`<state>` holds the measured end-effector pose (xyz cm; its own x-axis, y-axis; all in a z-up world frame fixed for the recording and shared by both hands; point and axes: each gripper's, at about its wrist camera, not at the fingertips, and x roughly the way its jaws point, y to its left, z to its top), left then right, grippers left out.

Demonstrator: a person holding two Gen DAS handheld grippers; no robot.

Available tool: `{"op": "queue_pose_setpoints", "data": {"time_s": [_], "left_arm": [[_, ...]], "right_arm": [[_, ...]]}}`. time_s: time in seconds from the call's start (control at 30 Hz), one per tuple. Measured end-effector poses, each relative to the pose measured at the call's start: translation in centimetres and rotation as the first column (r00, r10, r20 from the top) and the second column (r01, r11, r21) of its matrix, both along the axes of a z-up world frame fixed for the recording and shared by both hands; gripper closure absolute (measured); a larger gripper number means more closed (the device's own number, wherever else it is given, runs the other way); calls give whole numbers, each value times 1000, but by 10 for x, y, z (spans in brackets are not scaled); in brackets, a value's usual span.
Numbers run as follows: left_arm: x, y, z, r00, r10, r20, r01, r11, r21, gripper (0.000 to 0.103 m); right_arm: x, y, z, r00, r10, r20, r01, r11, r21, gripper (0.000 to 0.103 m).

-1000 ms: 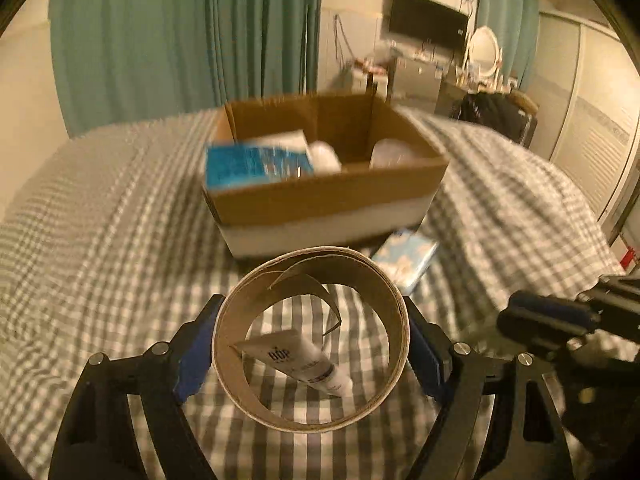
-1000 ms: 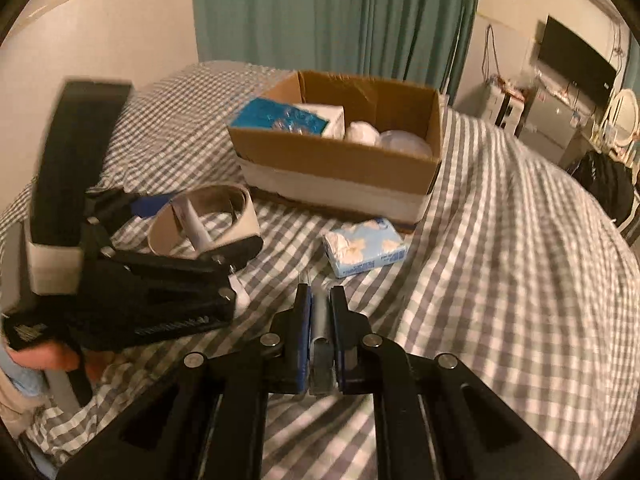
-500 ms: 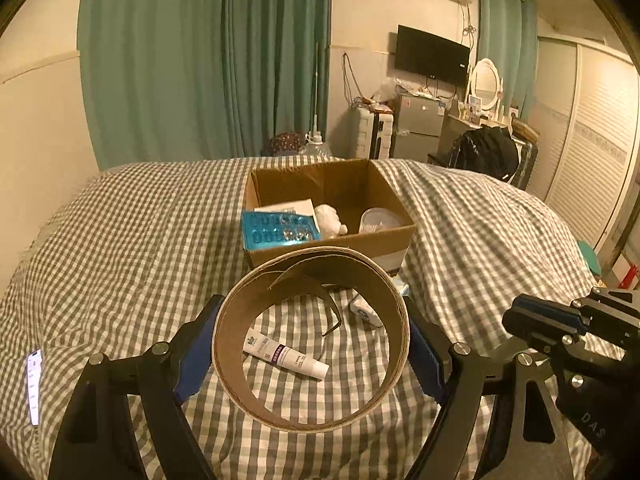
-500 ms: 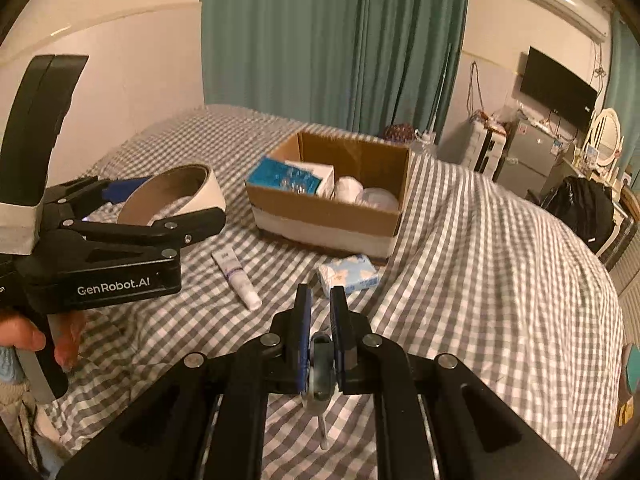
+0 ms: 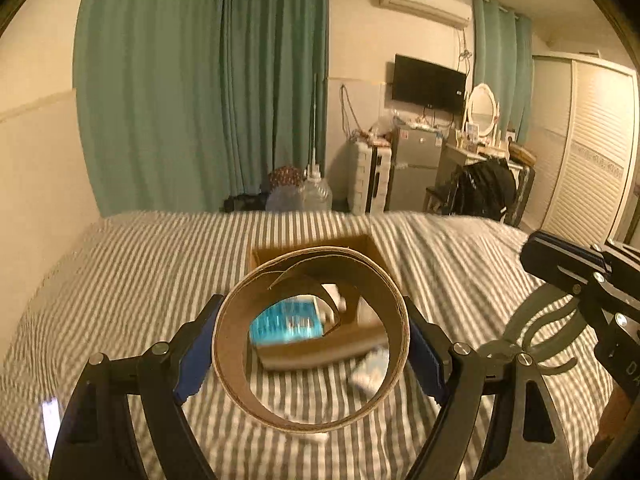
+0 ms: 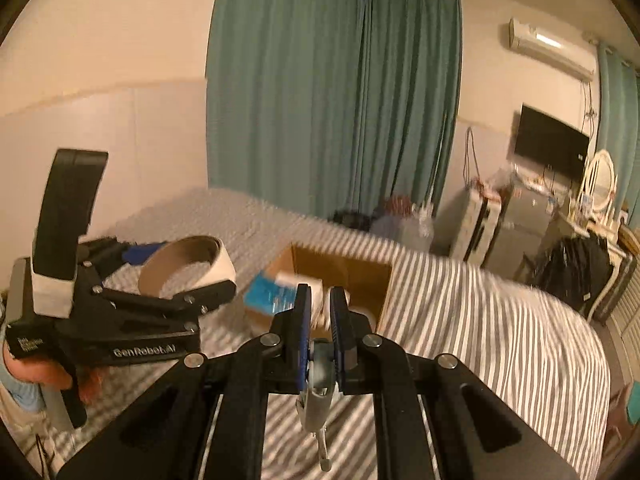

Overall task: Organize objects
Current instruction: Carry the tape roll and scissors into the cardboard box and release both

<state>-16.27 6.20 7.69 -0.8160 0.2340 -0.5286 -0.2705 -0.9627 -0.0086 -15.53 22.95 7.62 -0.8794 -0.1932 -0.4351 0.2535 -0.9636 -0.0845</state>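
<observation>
My left gripper is shut on a large brown cardboard tape ring, held high above the checked bed; the ring also shows in the right wrist view. Through the ring I see the open cardboard box with a blue packet inside. My right gripper is shut on a small grey tool that hangs below the fingers. The box lies beyond it on the bed, blurred by motion.
A small tissue pack lies on the bed in front of the box. The grey checked bedspread fills the foreground. Teal curtains, a fridge, a TV and a dresser stand behind the bed.
Both grippers have risen well above the bed and tilted up, each keeping its object. The box now looks smaller and lower, and the white tube is out of sight.
</observation>
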Motion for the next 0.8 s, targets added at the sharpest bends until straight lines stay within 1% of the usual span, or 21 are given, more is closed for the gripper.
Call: {"op": "queue_pose_setpoints", "data": {"time_s": [0.1, 0.17, 0.23, 0.3, 0.4, 0.43, 0.47, 0.53, 0.6, 0.67, 0.7, 0.8], "left_arm": [[-30, 5, 19, 1000, 3, -27, -3, 1000, -15, 18], [-55, 6, 24, 1000, 5, -26, -5, 1000, 1, 18], [-80, 6, 22, 1000, 3, -21, -2, 1000, 16, 18], [-108, 9, 14, 1000, 7, -23, -7, 1000, 7, 18], [-140, 16, -11, 1000, -2, -5, 2, 1000, -17, 18], [-157, 16, -27, 1000, -9, 27, 10, 1000, -10, 18], [-165, 15, -37, 999, -9, 47, 9, 1000, -1, 18], [-188, 12, -67, 995, 1, 102, -4, 1000, 27, 18], [-207, 12, -99, 987, 12, 158, -18, 999, 35, 18], [-219, 14, -123, 980, 14, 196, -19, 1000, 23, 18], [-223, 16, -130, 979, 13, 204, -18, 1000, 19, 18], [-228, 21, -149, 975, 7, 224, -8, 1000, 6, 17]], "right_arm": [[-21, -2, 21, 999, 17, -40, -17, 1000, 0, 94], [-42, -3, 33, 997, 28, -69, -28, 1000, -1, 94], [-67, -6, 39, 995, 31, -100, -31, 1000, 7, 94], [-88, -8, 37, 993, 30, -118, -28, 1000, 12, 94], [-129, -10, 21, 992, 28, -125, -27, 1000, 10, 94], [-142, -10, 13, 992, 24, -121, -22, 1000, 14, 94], [-160, -10, 0, 993, 24, -119, -22, 1000, 19, 94], [-182, -11, -20, 994, 18, -111, -13, 999, 38, 94], [-206, -12, -47, 997, 12, -79, -8, 999, 50, 94], [-227, -12, -75, 1000, 12, -28, -11, 999, 46, 94], [-236, -11, -88, 1000, 12, 0, -12, 999, 37, 94], [-249, -5, -109, 998, 7, 63, -8, 1000, 20, 94]]}}
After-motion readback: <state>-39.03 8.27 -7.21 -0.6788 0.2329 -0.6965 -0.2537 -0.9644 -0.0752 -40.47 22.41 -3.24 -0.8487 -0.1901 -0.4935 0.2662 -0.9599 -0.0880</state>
